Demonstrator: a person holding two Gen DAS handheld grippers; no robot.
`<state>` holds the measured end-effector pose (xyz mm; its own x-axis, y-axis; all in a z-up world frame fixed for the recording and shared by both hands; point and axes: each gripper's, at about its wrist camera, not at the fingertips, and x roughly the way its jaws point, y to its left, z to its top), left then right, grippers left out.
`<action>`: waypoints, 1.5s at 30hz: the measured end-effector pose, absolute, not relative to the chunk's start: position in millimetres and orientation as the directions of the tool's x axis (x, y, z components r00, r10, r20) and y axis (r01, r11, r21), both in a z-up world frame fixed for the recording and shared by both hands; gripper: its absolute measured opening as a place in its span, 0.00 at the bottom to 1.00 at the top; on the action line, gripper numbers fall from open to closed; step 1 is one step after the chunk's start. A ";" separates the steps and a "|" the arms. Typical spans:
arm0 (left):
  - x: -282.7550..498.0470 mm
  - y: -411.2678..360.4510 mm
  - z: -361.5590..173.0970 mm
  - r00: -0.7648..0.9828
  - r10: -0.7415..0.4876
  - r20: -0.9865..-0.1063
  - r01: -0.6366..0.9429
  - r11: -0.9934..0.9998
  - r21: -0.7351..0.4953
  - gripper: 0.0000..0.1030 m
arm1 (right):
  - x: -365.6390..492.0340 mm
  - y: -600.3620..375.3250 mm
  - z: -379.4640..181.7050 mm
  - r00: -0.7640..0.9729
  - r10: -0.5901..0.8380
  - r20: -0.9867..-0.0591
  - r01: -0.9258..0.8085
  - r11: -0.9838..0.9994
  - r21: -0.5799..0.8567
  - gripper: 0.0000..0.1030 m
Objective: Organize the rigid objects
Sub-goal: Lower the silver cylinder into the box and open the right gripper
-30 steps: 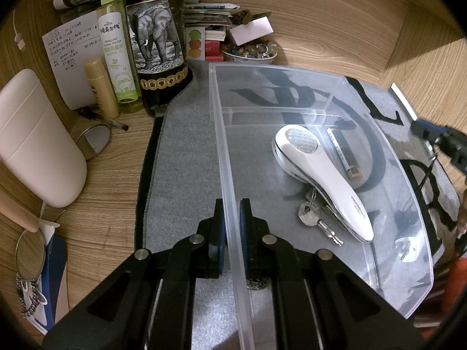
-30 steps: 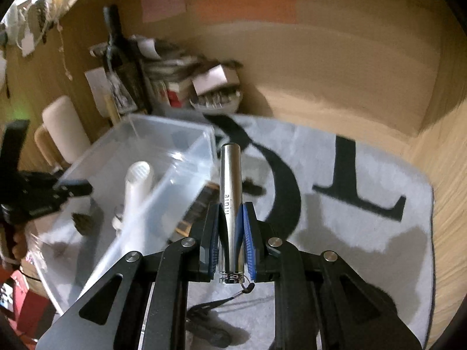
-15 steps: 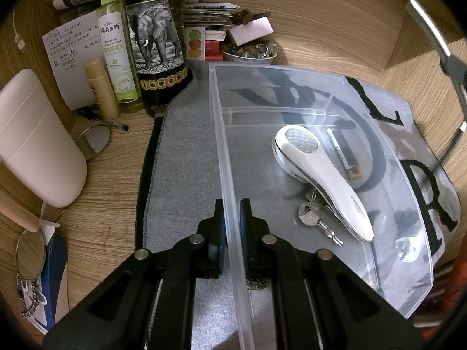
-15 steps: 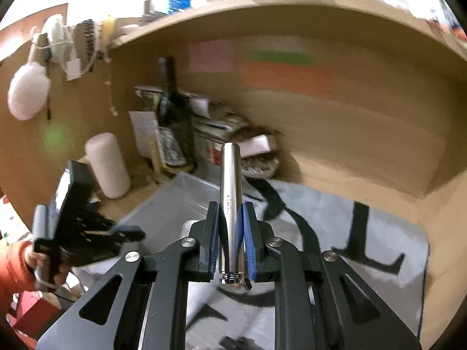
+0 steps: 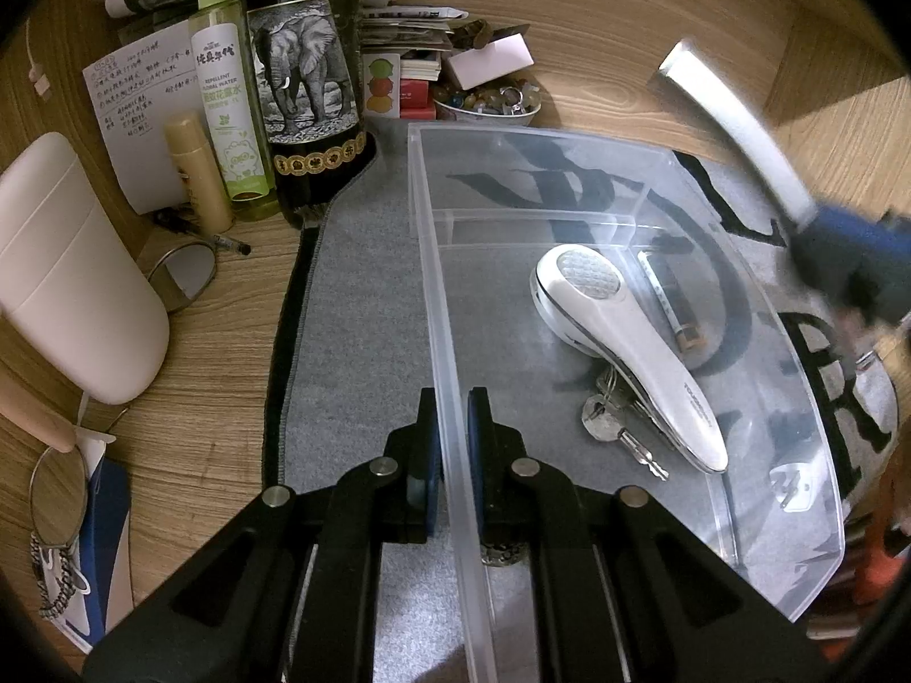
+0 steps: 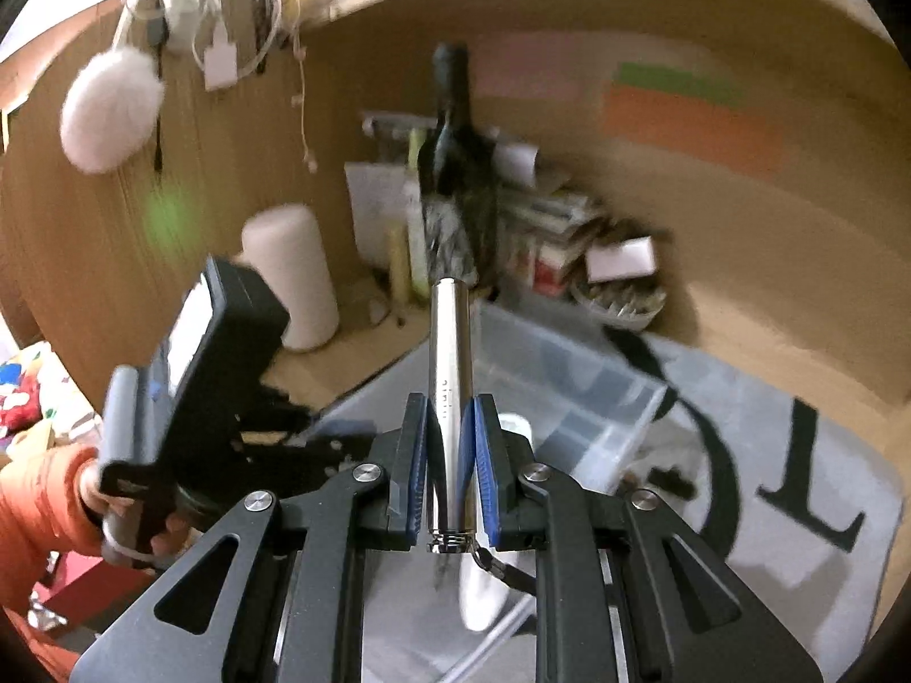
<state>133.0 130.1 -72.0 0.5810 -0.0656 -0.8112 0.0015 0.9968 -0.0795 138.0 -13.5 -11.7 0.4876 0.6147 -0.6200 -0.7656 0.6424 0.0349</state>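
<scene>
A clear plastic bin [image 5: 569,142] lies on a grey mat [image 5: 364,284]. My left gripper [image 5: 452,415] is shut on the bin's near left wall. Inside the bin lie a white handheld device [image 5: 626,336], a bunch of keys [image 5: 620,432], a thin pen-like stick [image 5: 666,301] and a small white plug [image 5: 794,486]. My right gripper [image 6: 450,432] is shut on a silver metal cylinder [image 6: 450,353] and holds it in the air above the bin [image 6: 569,375]. In the left wrist view the cylinder [image 5: 734,119] shows blurred at the upper right.
On the desk left of the mat stand a dark elephant-label bottle [image 5: 302,85], a green spray bottle [image 5: 228,102], a yellow tube [image 5: 196,171] and a white rounded container [image 5: 68,273]. A bowl of trinkets [image 5: 489,102] and stacked papers sit behind the bin. Wooden walls enclose the desk.
My right gripper has lifted the silver cylinder and carried it left, over the bin. My left gripper has kept its hold on the bin wall without moving.
</scene>
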 end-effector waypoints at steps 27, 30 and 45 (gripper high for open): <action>132.9 126.0 -73.2 0.580 -0.059 -0.813 0.003 0.998 -0.070 0.08 | 154.5 13.5 -67.0 0.322 0.474 -0.819 -0.814 0.580 0.015 0.16; 132.9 126.0 -73.1 0.579 -0.060 -0.813 0.003 0.997 -0.071 0.08 | 153.0 9.1 -62.3 0.334 0.482 -0.810 -0.810 0.586 0.014 0.18; 133.6 128.0 -74.0 0.576 -0.062 -0.815 0.003 0.997 -0.073 0.08 | 156.8 -42.7 -18.4 0.504 0.496 -0.707 -0.726 0.687 -0.035 0.47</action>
<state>133.6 128.0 -74.0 0.5758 -0.0617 -0.8152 0.0029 0.9973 -0.0734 156.8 -42.7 -18.4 0.5039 0.4958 -0.7073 -0.7258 0.6870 -0.0354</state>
